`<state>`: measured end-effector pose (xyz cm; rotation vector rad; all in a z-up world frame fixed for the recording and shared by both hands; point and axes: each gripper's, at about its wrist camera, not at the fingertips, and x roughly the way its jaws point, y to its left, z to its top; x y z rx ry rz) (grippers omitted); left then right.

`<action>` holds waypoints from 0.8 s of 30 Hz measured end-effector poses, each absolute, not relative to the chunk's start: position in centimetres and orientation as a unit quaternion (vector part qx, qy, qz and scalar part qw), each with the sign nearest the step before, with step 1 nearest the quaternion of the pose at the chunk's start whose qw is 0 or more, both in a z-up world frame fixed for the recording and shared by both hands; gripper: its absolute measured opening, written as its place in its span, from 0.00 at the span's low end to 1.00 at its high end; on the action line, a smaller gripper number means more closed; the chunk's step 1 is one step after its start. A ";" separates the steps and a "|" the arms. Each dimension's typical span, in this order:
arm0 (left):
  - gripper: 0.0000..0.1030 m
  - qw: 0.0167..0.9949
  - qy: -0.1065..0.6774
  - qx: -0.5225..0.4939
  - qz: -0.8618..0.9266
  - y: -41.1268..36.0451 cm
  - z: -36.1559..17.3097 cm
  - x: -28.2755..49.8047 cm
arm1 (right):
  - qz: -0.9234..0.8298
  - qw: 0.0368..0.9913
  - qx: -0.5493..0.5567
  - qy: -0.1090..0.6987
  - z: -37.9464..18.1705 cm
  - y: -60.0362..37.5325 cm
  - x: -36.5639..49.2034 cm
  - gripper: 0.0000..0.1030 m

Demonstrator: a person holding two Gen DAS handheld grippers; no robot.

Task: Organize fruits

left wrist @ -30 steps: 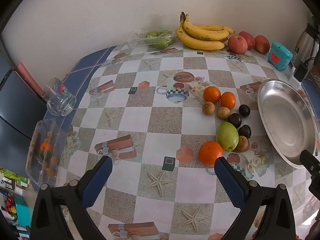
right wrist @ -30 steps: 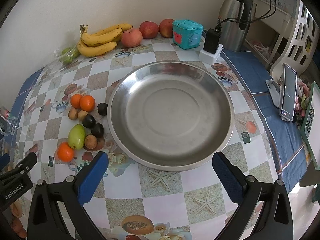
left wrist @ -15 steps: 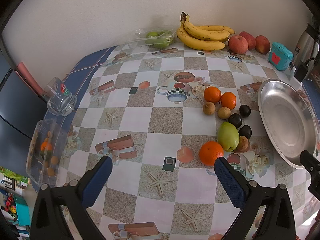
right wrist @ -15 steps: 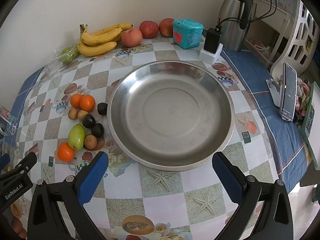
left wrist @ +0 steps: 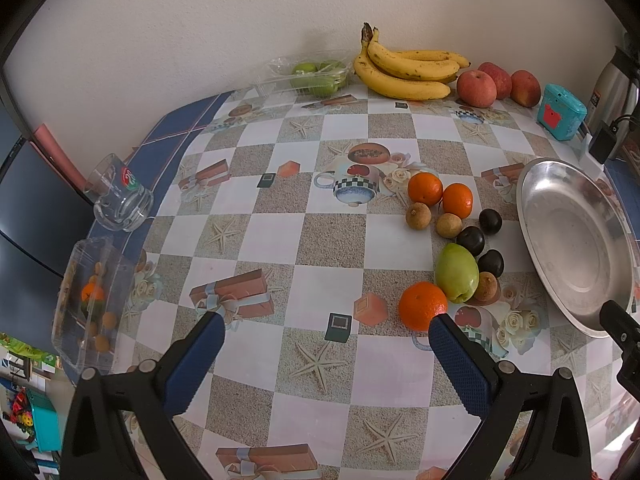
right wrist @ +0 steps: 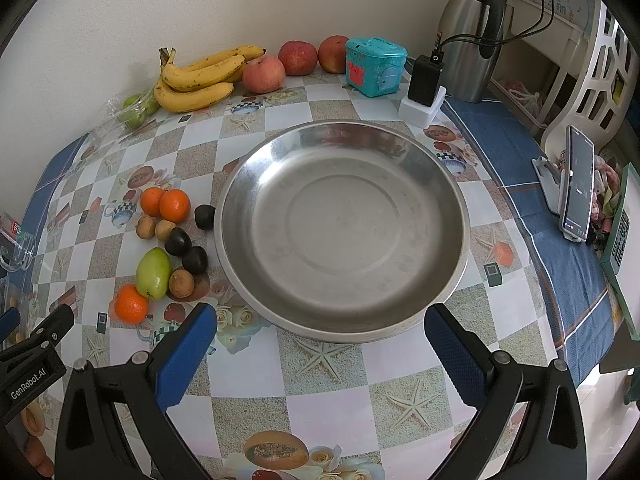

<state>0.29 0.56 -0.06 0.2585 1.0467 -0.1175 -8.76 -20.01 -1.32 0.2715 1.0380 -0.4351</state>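
A cluster of loose fruit lies on the patterned tablecloth: a near orange (left wrist: 422,306) (right wrist: 131,303), a green mango (left wrist: 457,273) (right wrist: 153,273), two far oranges (left wrist: 425,188), small brown fruits (left wrist: 418,216) and dark plums (left wrist: 471,239). An empty steel plate (left wrist: 576,240) (right wrist: 340,228) sits right of them. My left gripper (left wrist: 326,332) hovers open just in front of the near orange. In front of the plate's near rim my right gripper (right wrist: 320,324) is open, holding nothing.
Bananas (left wrist: 404,68), red apples (left wrist: 478,88) and a bag of green fruit (left wrist: 316,76) line the back wall. A teal box (right wrist: 376,66), charger (right wrist: 426,80) and kettle (right wrist: 474,36) stand back right. A glass mug (left wrist: 120,196) and clear tray (left wrist: 90,300) sit at the left edge.
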 end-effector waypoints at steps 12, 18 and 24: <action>1.00 0.856 0.501 0.115 -0.052 1.0 -0.2 0.3 | -0.205 0.837 0.129 0.491 -1.3 -20.0 -8.7 1.00; 1.00 0.854 0.507 0.105 -0.043 1.2 -0.4 0.5 | -0.199 0.838 0.130 0.490 -1.5 -19.8 -8.6 1.00; 1.00 0.851 0.515 0.098 -0.036 1.2 -0.9 0.9 | -0.186 0.840 0.138 0.490 -1.6 -19.4 -8.0 1.00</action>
